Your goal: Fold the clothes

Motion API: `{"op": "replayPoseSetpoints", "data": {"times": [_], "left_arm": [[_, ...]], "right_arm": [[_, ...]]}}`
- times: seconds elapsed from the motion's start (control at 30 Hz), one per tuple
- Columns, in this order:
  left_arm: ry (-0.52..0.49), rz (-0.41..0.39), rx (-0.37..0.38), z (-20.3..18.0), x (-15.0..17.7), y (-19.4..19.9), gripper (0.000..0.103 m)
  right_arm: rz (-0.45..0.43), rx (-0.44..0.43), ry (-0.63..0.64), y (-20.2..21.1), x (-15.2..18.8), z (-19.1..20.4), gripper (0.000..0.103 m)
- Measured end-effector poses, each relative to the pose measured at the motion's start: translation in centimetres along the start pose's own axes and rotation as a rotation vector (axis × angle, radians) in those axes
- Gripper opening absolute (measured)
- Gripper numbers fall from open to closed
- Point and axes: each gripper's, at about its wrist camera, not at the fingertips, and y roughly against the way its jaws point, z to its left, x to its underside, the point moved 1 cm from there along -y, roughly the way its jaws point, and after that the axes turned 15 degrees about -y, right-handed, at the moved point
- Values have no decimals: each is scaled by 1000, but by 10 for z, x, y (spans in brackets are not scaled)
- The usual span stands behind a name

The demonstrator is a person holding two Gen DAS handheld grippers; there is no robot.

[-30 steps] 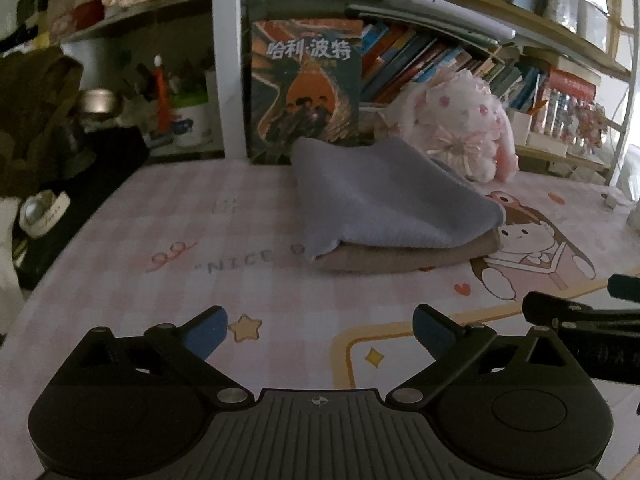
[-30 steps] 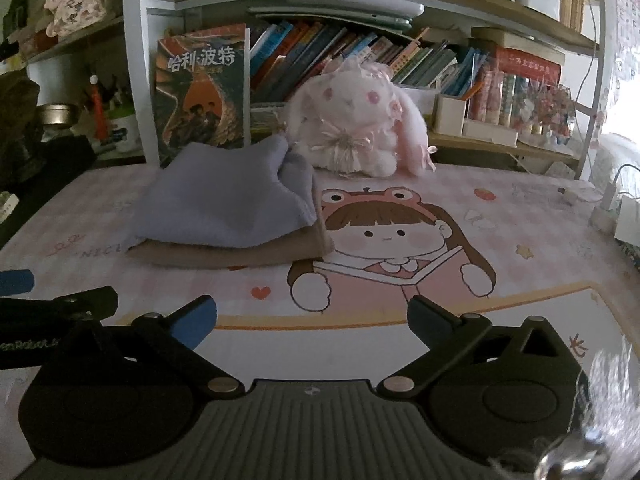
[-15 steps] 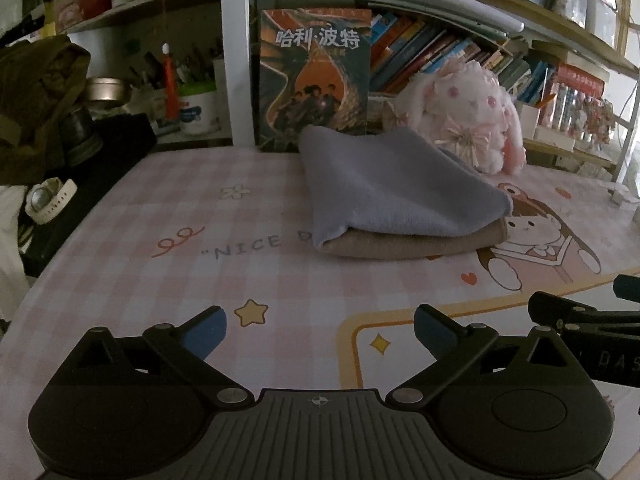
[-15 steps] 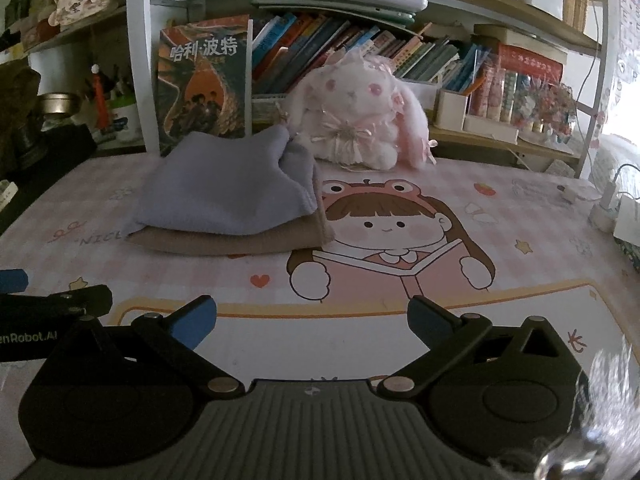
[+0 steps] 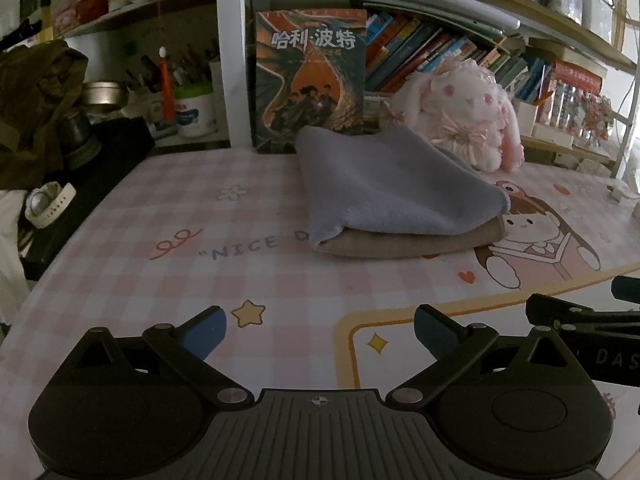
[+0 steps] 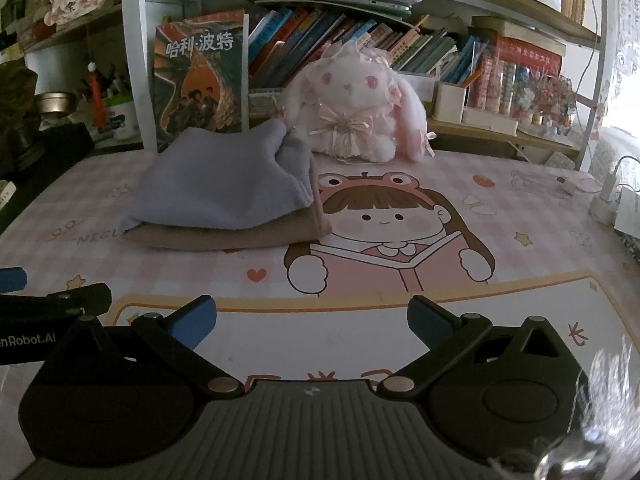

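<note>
A folded grey-blue cloth [image 5: 392, 188] [image 6: 228, 184] lies on top of a folded tan cloth [image 5: 412, 242] [image 6: 224, 238] on the pink checked desk mat [image 5: 200, 240]. My left gripper [image 5: 320, 328] hovers open over the mat's near edge, well short of the pile, nothing between its fingers. My right gripper [image 6: 312, 318] is also open and empty, near the front edge to the right of the pile. Each gripper's arm shows at the side of the other's view.
A white plush rabbit [image 6: 356, 108] sits just behind the pile, an upright book [image 5: 310, 76] leans against the shelf behind it. Shelves with books line the back. Dark clutter and a watch [image 5: 48, 204] lie at the left; chargers and cables [image 6: 604, 200] at the right.
Both grippers have drawn back and risen slightly from the pile; the folded stack sits a little farther away in view. Both stay open.
</note>
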Motion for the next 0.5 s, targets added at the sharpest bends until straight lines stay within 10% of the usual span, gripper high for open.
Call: {"op": "replayPoseSetpoints", "data": {"times": [0.5], "left_arm": [[-2,5,10,2,1,-2,102]], "right_arm": [[12,-3,3,-2,0,3,103]]}}
